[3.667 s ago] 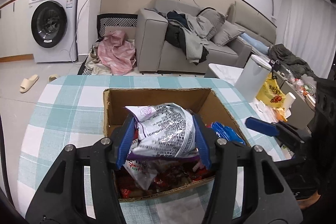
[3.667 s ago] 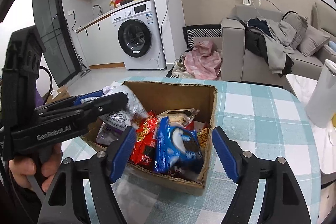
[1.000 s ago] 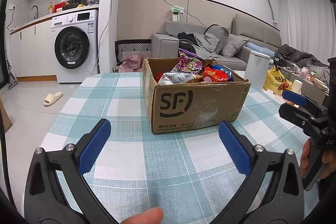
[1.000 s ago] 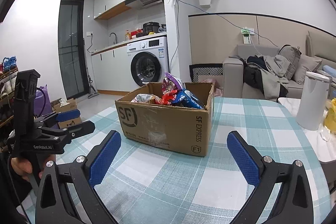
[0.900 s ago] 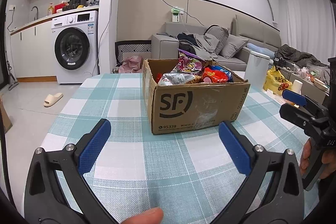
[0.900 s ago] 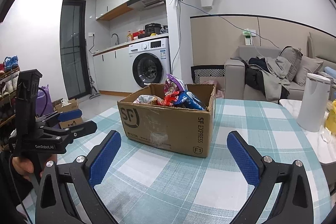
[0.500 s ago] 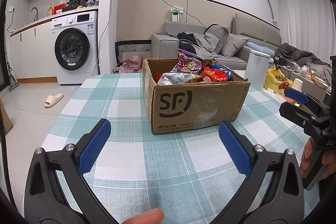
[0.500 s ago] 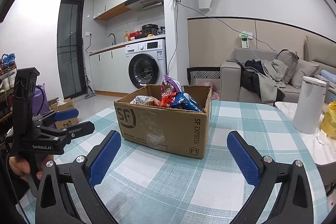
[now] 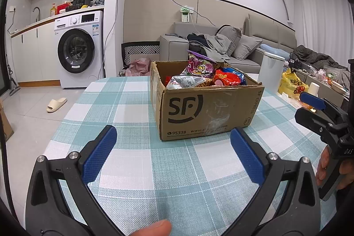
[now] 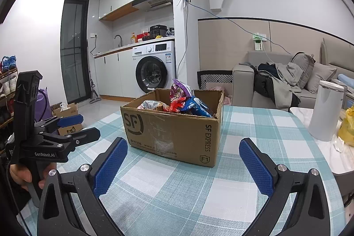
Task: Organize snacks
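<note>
A brown cardboard box marked SF stands on the teal checked tablecloth; it also shows in the right wrist view. Several snack packets fill it: a purple bag, a white printed packet, a red packet and a blue packet. My left gripper is open and empty, low over the cloth in front of the box. My right gripper is open and empty, also short of the box. Each gripper shows in the other's view: the right one and the left one.
A white cylindrical canister and a yellow bag stand at the table's right side. Beyond the table are a grey sofa with clothes, a washing machine and a slipper on the floor.
3.7 s ago my left gripper held the white packet over the box; it has let go. Both grippers have drawn back and down and now rest open before the box, nearly still.
</note>
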